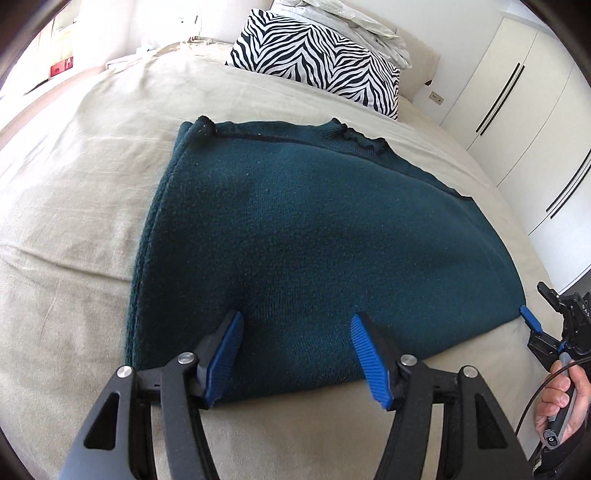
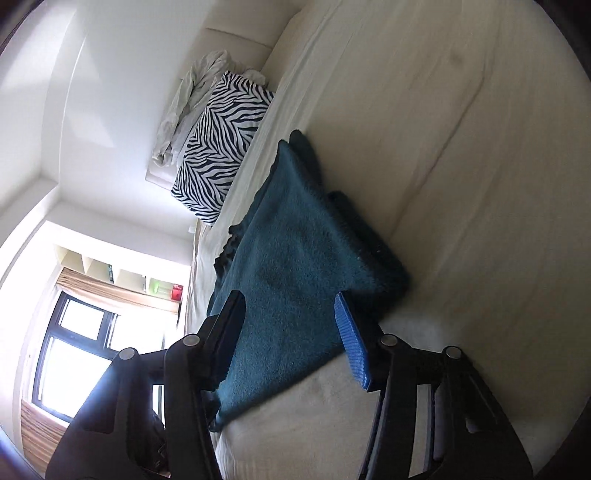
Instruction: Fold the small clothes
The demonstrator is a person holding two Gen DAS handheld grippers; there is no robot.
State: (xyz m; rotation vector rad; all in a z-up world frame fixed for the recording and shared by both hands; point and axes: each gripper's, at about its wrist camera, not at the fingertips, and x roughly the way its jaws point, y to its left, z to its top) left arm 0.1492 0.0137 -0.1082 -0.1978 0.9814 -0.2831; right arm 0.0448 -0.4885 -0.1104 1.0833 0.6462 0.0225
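Observation:
A dark teal knit garment (image 1: 295,229) lies folded flat on the beige bed (image 1: 74,221). My left gripper (image 1: 295,332) is open, its blue-padded fingers spread over the garment's near edge without clamping it. My right gripper (image 2: 291,317) is open too, rolled sideways, with the garment's near right corner (image 2: 280,332) between its fingers. In the left wrist view the right gripper's blue fingertip (image 1: 530,321) shows at the garment's right corner, held by a hand (image 1: 561,402).
A zebra-striped pillow (image 1: 317,59) and crumpled white bedding (image 1: 354,22) lie at the head of the bed. White wardrobe doors (image 1: 517,110) stand to the right. A window (image 2: 74,354) and shelves (image 2: 122,273) show in the right wrist view.

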